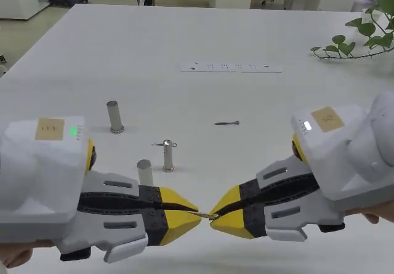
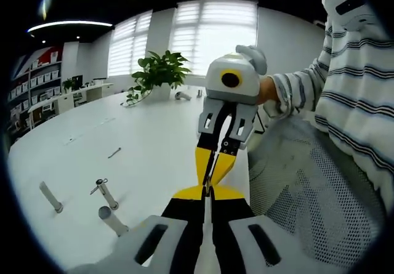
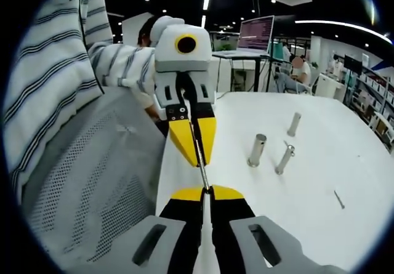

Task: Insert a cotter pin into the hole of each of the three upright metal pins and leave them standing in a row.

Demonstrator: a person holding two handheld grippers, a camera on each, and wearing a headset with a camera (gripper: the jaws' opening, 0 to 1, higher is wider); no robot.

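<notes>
Three upright metal pins stand on the white table: the far-left pin (image 1: 114,117), the middle pin (image 1: 167,156) with a cotter pin through its top (image 1: 164,143), and the near pin (image 1: 144,172). My left gripper (image 1: 198,216) and right gripper (image 1: 213,217) meet tip to tip near the table's front edge, right of the near pin. Both are shut on one thin cotter pin (image 1: 205,214) that bridges them. In the right gripper view this pin (image 3: 201,160) runs from my right gripper (image 3: 206,191) up into the left jaws. A loose cotter pin (image 1: 227,123) lies farther back.
A white power strip (image 1: 231,68) lies flat across the table's far middle. A green plant (image 1: 363,34) reaches in at the far right. A person's striped sleeve (image 2: 345,83) and a mesh chair (image 3: 98,181) sit behind the grippers.
</notes>
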